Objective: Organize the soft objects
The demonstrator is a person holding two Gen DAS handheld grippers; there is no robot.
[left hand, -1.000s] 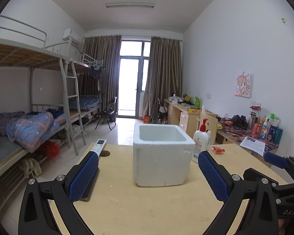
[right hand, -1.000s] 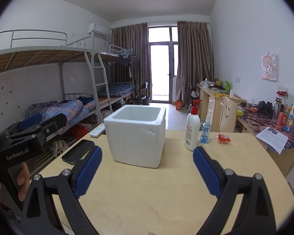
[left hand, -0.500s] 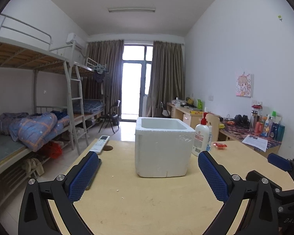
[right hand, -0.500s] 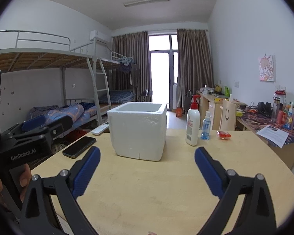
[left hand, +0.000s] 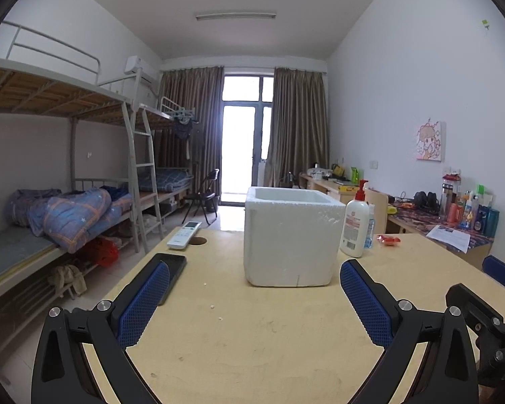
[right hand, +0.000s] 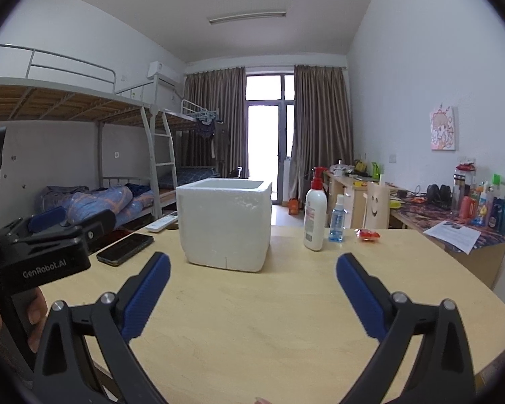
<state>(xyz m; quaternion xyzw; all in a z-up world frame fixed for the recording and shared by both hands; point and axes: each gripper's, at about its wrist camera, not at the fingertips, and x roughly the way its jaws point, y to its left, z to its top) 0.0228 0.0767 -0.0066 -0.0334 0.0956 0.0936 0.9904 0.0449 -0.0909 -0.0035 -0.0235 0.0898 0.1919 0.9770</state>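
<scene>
Both views have sunk toward the bench (left hand: 252,336); each hand-held gripper (left hand: 254,282) (right hand: 252,272) gapes wide, empty. Advancing could shove the foam box (left hand: 291,242) into the lotion bottle (left hand: 355,225).

1. The left gripper (left hand: 254,277) points toward 12 o'clock, jaws spread wide, nothing between them.
2. The right gripper (right hand: 252,271) is likewise level, spread wide and empty.
3. A hand (right hand: 33,316) grips the left handle at 9 o'clock in the right wrist view.
</scene>
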